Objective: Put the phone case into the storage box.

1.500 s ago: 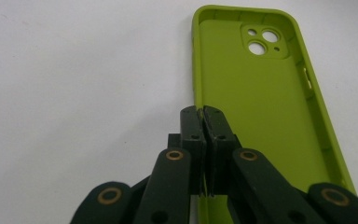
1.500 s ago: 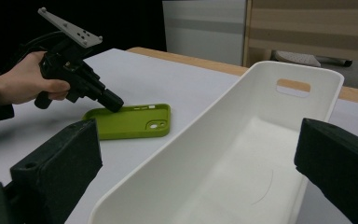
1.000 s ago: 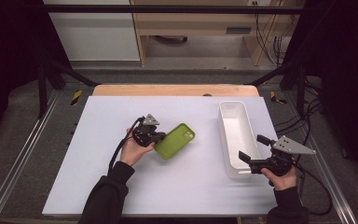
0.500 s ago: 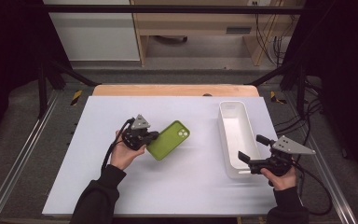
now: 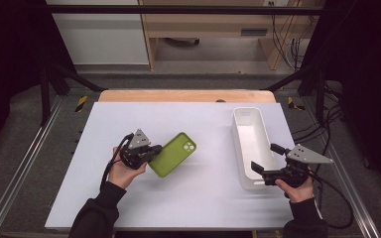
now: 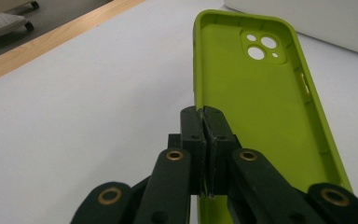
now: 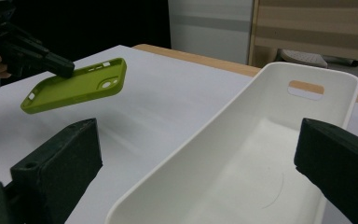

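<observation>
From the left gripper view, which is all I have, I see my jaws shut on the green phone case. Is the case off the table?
Observer: Yes. In the right gripper view the phone case hangs above the table, held by the left gripper.
Operator: Where is the white tray?
Observer: The tray lies to the case's right, near the table's right edge.
Operator: And my right gripper?
Observer: The right gripper is open, with the tray's near end between its jaws.

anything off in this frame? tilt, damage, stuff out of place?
Nothing damaged or spilled. The green phone case is off the table and tilted, pinched by one side wall in the shut left gripper. The white bin sits square at the table's right, empty, with the open right gripper at its near end.
</observation>
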`<state>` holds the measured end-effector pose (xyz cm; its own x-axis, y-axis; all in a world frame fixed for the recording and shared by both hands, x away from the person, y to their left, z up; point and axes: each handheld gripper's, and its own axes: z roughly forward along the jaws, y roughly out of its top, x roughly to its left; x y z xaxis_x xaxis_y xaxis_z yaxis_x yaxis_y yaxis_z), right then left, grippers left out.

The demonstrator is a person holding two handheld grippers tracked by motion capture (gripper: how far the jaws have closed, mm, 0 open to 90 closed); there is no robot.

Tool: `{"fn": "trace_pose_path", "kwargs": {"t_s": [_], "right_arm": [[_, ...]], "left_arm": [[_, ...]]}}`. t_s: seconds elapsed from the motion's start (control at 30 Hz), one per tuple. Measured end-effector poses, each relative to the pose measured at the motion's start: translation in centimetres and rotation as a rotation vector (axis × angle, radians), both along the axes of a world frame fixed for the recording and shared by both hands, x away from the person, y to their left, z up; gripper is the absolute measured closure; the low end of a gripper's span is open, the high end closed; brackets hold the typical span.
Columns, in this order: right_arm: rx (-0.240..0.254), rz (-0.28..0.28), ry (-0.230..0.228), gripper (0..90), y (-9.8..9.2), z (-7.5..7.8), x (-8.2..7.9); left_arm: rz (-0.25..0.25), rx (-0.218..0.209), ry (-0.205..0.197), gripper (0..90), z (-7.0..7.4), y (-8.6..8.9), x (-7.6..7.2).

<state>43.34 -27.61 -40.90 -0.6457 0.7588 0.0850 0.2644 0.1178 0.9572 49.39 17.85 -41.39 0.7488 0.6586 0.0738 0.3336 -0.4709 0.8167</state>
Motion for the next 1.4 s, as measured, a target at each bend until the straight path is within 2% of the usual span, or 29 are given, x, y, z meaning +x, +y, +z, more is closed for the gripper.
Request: {"fn": "trace_pose_path", "kwargs": {"t_s": [0.47,0.9,1.4], "right_arm": [[-0.033,0.042,0.016,1.2,1.7,0.6,-0.1],[-0.058,0.097,0.037,1.3,4.0,1.0,-0.3],[-0.081,0.126,0.062,1.2,5.7,1.2,-0.3]], "left_arm": [[-0.004,-0.022,-0.031,87.8,0.4,0.7,-1.8],[-0.051,-0.01,-0.041,87.8,0.5,-0.6,-2.8],[-0.099,-0.003,-0.063,87.8,1.0,-2.1,-3.9]]}}
